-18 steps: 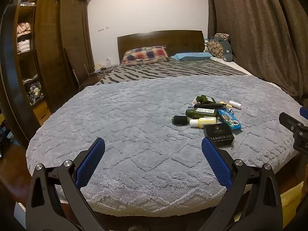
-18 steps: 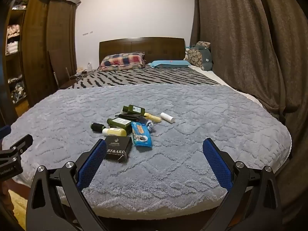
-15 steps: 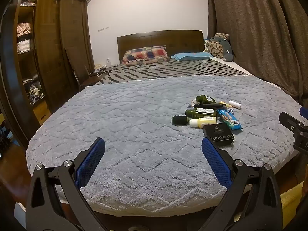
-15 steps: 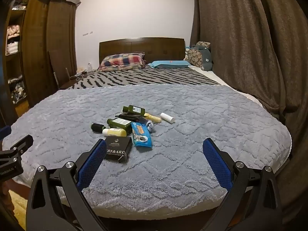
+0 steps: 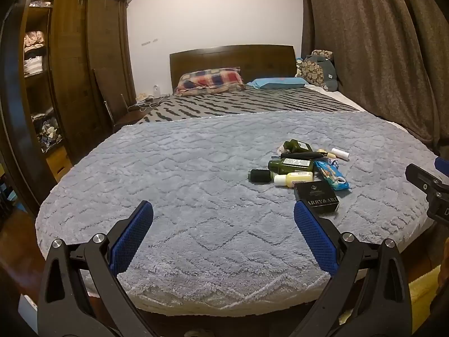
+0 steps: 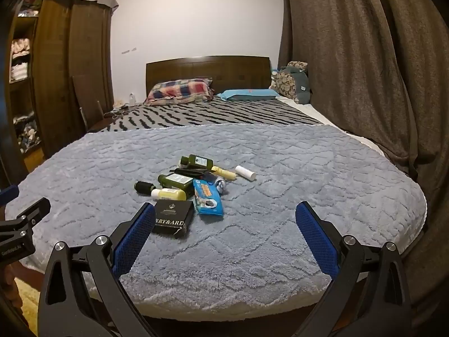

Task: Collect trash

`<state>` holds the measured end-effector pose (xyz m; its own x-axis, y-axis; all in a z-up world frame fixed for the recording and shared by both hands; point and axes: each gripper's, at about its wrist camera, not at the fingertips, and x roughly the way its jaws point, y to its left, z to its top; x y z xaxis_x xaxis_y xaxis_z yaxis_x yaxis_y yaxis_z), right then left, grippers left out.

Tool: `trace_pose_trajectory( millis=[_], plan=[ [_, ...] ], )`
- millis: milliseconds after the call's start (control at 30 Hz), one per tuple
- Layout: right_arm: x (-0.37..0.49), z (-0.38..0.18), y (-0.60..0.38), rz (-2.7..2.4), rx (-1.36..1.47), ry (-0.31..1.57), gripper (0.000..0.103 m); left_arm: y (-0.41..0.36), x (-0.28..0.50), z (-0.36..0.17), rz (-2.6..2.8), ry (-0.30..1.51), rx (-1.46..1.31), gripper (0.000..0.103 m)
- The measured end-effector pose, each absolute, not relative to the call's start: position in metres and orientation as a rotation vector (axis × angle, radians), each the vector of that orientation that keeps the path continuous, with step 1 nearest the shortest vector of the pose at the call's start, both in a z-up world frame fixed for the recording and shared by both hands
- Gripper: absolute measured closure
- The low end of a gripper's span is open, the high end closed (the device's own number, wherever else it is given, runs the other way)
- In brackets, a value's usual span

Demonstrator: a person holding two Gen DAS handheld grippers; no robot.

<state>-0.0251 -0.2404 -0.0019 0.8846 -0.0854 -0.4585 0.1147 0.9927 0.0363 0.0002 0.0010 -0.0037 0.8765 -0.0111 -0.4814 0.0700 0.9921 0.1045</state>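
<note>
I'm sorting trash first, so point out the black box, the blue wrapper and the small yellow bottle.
black box (image 6: 171,218), right wrist view, printed top face.
blue wrapper (image 6: 207,196), right wrist view, middle of pack.
yellow bottle (image 6: 171,195), right wrist view, its body.

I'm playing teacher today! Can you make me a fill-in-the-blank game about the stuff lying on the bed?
1. The flat black cardboard box lies on a fluffy ____ blanket.
2. Next to the box lies a shiny ____ snack wrapper.
3. The small pale yellow plastic bottle has a ____ cap.
4. The left gripper and right gripper are both ____.

Missing words: grey; blue; white; open
</note>
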Motion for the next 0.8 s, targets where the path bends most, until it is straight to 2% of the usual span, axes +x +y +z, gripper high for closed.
trace_pose_trajectory(
  millis=[800],
  plan=[
    [-0.0254,-0.0001,-0.2385,-0.103,0.066,0.472,0.003,0.0003,-0.0004,-0.0005,-0.042,0.498,0.122,0.008]
  ],
)
